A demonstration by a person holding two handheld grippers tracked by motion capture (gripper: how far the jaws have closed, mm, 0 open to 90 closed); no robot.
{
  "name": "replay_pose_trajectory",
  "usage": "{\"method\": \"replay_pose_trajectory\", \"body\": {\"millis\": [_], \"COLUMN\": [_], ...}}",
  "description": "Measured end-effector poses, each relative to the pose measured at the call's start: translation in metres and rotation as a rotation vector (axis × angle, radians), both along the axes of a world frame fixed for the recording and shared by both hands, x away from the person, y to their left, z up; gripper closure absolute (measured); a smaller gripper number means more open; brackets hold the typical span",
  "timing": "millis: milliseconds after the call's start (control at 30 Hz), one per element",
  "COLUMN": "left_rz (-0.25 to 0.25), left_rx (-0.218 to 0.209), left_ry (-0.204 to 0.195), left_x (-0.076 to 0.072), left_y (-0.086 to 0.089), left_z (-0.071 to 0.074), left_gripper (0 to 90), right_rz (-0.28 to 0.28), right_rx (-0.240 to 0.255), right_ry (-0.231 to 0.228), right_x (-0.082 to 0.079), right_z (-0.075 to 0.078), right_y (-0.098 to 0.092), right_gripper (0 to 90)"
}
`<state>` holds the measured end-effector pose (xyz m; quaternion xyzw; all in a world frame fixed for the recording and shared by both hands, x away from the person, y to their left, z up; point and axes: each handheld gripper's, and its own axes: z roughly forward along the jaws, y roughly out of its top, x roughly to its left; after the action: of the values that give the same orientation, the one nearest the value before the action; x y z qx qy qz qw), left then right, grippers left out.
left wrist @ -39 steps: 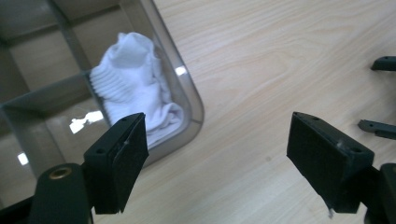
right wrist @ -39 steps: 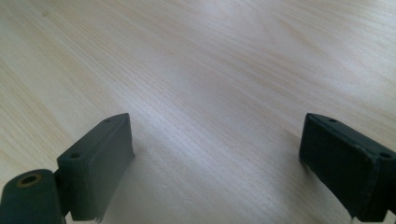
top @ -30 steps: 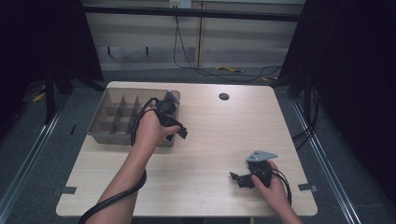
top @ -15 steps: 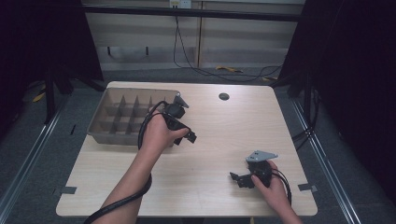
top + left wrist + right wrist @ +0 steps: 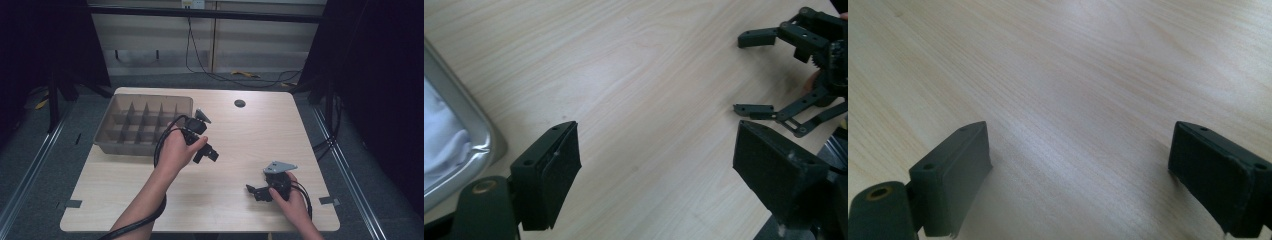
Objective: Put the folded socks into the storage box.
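No task is given. In the high view a person's left hand holds my left gripper (image 5: pixel 205 156) above the table's middle, just right of a grey divided tray (image 5: pixel 115 142). Its jaws point toward the front right. In the left gripper view the left gripper (image 5: pixel 656 150) is open and empty over bare wood, with the other gripper (image 5: pixel 804 75) at the upper right. My right gripper (image 5: pixel 251 193) rests low near the front right of the table, held by the right hand. In the right gripper view the right gripper (image 5: pixel 1078 150) stands open over bare wood, nothing between its jaws.
The tray's compartments look empty from above. A dark round hole (image 5: pixel 239 103) sits in the table (image 5: pixel 240 145) toward the back. A grey metal-looking rim (image 5: pixel 471 132) with something white behind it shows in the left gripper view; what it is, I cannot tell. Cables trail from both grippers.
The left hand has carried its gripper from over the tray's right end toward the right and front, out over the bare table. The right gripper has stayed in place.
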<state>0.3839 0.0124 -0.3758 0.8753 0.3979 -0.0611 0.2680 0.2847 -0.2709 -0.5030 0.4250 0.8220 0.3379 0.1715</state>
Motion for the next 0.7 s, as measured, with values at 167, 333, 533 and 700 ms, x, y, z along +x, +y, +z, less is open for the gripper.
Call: {"method": "replay_pose_trajectory", "body": {"millis": [167, 333, 533, 700], "left_rz": [-0.016, -0.01, -0.026, -0.048], "left_rx": [0.003, -0.008, -0.011, -0.009], "left_ry": [0.005, 0.013, 0.019, 0.017], "left_x": [-0.003, -0.007, -0.012, -0.019], "left_y": [0.0, -0.001, -0.002, -0.005], "left_z": [-0.006, -0.014, -0.022, -0.028], "left_gripper": [18.9, 19.0, 18.9, 19.2], "right_rz": [0.004, 0.006, 0.006, 0.004], "right_rx": [-0.001, -0.002, -0.002, -0.001], "right_ry": [-0.003, -0.004, -0.004, -0.001], "right_x": [0.0, 0.0, 0.0, 0.0], "right_z": [0.0, 0.0, 0.0, 0.0], "right_y": [0.0, 0.0, 0.0, 0.0], "right_gripper": [9.2, 9.2, 9.2, 9.2]}}
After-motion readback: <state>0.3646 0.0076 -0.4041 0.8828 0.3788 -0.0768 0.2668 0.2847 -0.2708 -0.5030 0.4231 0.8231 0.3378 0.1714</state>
